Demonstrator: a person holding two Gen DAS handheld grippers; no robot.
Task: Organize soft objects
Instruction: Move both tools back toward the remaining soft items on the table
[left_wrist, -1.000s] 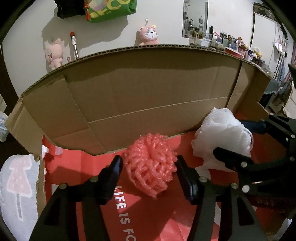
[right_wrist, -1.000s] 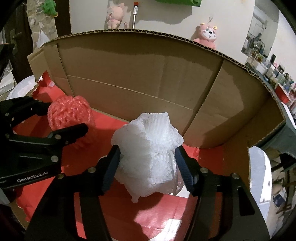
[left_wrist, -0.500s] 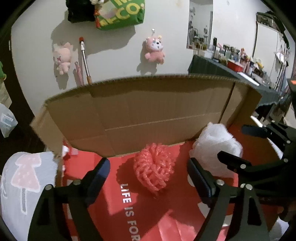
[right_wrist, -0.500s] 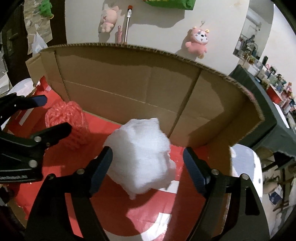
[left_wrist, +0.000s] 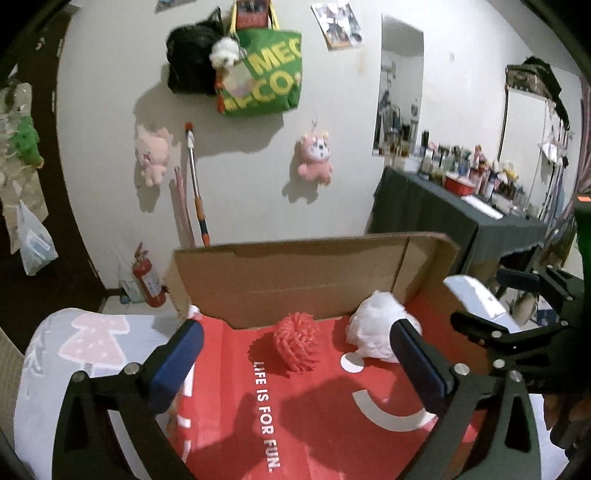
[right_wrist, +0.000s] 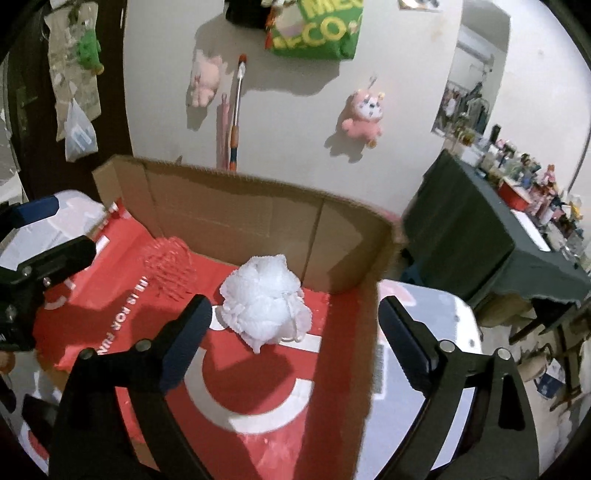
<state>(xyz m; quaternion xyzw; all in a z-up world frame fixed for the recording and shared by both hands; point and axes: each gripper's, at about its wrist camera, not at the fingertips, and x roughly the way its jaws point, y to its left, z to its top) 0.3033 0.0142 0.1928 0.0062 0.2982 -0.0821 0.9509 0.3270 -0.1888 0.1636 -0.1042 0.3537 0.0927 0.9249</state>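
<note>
A red mesh bath puff (left_wrist: 296, 340) (right_wrist: 170, 265) and a white mesh bath puff (left_wrist: 376, 332) (right_wrist: 266, 302) lie side by side on the red liner inside a cardboard box (left_wrist: 295, 273) (right_wrist: 258, 218), near its back wall. My left gripper (left_wrist: 295, 363) hangs above and short of the red puff, its jaws opening wide with nothing between them. My right gripper (right_wrist: 295, 334) hangs above the white puff, its jaws also opening, the pads clear of the puff. Each gripper shows at the edge of the other's view.
The box sits on a white cushion with pink prints (left_wrist: 85, 350) (right_wrist: 424, 314). Behind it is a wall with a green bag (left_wrist: 262, 70), pink plush toys (left_wrist: 314, 155) and a broom. A dark cluttered table (left_wrist: 461, 221) stands at the right, a fire extinguisher (left_wrist: 149, 280) on the floor.
Both grippers let go of their puffs, spread wide and lifted up and back. The red and white puffs now rest on the red liner, smaller in both views.
</note>
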